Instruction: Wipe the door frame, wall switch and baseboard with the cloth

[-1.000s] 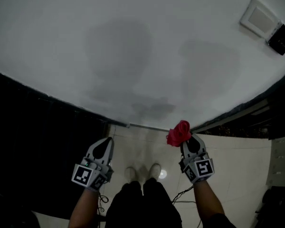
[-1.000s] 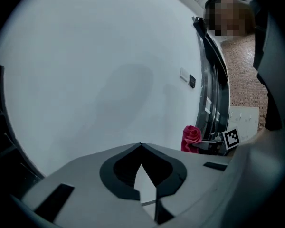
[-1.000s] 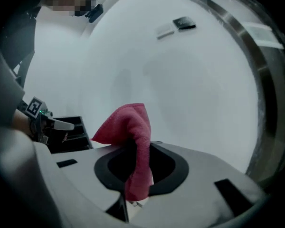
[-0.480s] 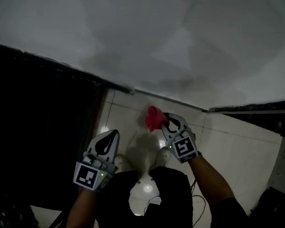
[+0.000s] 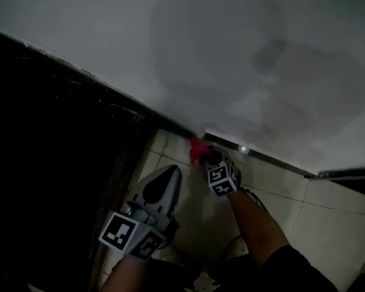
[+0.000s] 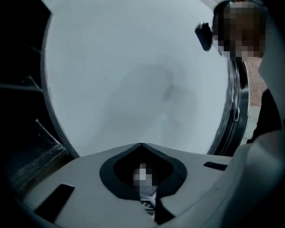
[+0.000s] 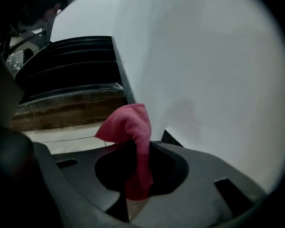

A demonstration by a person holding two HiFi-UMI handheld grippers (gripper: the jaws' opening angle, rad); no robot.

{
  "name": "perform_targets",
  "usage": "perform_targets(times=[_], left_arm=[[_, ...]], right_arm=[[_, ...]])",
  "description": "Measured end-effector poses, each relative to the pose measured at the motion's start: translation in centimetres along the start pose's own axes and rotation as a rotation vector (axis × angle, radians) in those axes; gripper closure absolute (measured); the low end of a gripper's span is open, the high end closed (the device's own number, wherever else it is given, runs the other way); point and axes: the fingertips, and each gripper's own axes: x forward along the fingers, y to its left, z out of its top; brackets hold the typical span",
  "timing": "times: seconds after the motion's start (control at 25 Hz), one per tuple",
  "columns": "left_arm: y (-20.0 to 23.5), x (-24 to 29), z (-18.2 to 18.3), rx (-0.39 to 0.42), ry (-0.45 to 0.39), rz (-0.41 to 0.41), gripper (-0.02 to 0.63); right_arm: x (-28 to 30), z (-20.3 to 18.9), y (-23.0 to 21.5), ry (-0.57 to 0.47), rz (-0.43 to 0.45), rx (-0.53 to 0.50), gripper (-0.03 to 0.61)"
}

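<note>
A red cloth [image 5: 197, 150] is pinched in my right gripper [image 5: 207, 156], which is shut on it. The cloth sits low against the dark baseboard [image 5: 280, 162], right where it meets the dark door frame [image 5: 79, 132]. In the right gripper view the cloth [image 7: 131, 125] droops over the closed jaws of the gripper [image 7: 134, 148], with the ridged door frame [image 7: 76, 65] at left and the white wall [image 7: 204, 70] at right. My left gripper [image 5: 172, 171] hangs nearer to me, shut and holding nothing. Its jaws [image 6: 141, 145] point at bare wall.
The pale tiled floor [image 5: 328, 212] lies below the baseboard. A small dark wall fitting [image 6: 204, 35] shows high on the wall in the left gripper view, beside a metal-edged dark frame [image 6: 237, 108]. The person's right forearm [image 5: 255, 224] reaches down to the gripper.
The view has dropped towards the floor. My right gripper carried the red cloth down and left to the baseboard by the door frame. The left gripper stayed shut and drifted slightly right.
</note>
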Motion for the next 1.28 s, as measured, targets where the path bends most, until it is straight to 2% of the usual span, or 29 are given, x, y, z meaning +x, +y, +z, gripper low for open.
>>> perform_targets(times=[0.04, 0.08, 0.16, 0.2, 0.28, 0.32, 0.4, 0.52, 0.68, 0.76, 0.96, 1.08, 1.16, 1.28], left_arm=[[0.3, 0.2, 0.6, 0.016, -0.017, 0.000, 0.611], [0.4, 0.3, 0.9, 0.074, -0.022, 0.002, 0.611], [0.8, 0.2, 0.4, 0.197, 0.006, 0.017, 0.611], [1.1, 0.0, 0.0, 0.215, 0.025, 0.027, 0.611], [1.6, -0.2, -0.3, 0.183, 0.040, 0.036, 0.611], [1.7, 0.0, -0.2, 0.167, 0.039, 0.035, 0.611], [1.1, 0.7, -0.1, 0.187, 0.030, 0.018, 0.611], [0.0, 2.1, -1.2, 0.271, 0.036, -0.026, 0.611], [-1.5, 4.3, -2.6, 0.253, 0.067, -0.088, 0.611], [-3.3, 5.7, -3.6, 0.261, 0.081, -0.152, 0.611], [-7.8, 7.8, -6.7, 0.278, 0.144, -0.285, 0.611], [-10.2, 7.9, -7.2, 0.341, 0.139, -0.369, 0.611], [-10.8, 7.9, -7.7, 0.374, 0.158, -0.397, 0.611], [-12.2, 8.3, -7.6, 0.344, 0.147, -0.432, 0.611]], right_arm=[[1.7, 0.0, 0.0, 0.001, -0.010, -0.022, 0.518], [3.1, 0.0, -0.1, 0.001, -0.026, -0.034, 0.518], [4.7, -0.9, -1.0, 0.000, -0.088, 0.025, 0.519], [5.1, -1.8, -1.7, 0.003, -0.131, 0.091, 0.519], [5.3, -3.5, -3.0, 0.010, -0.206, 0.213, 0.520], [5.2, -3.9, -3.4, 0.008, -0.226, 0.238, 0.520], [4.7, -4.0, -4.1, 0.005, -0.238, 0.221, 0.520], [3.3, -3.5, -5.6, -0.002, -0.247, 0.170, 0.522], [2.1, -4.2, -6.2, -0.013, -0.230, 0.123, 0.522], [1.5, -4.9, -7.0, -0.036, -0.249, 0.194, 0.522], [-0.8, -8.8, -9.0, -0.048, -0.296, 0.462, 0.522], [-2.8, -11.8, -11.0, -0.047, -0.346, 0.552, 0.522], [-3.7, -12.9, -11.8, -0.029, -0.349, 0.513, 0.522], [-4.5, -12.7, -12.5, -0.011, -0.311, 0.392, 0.522]])
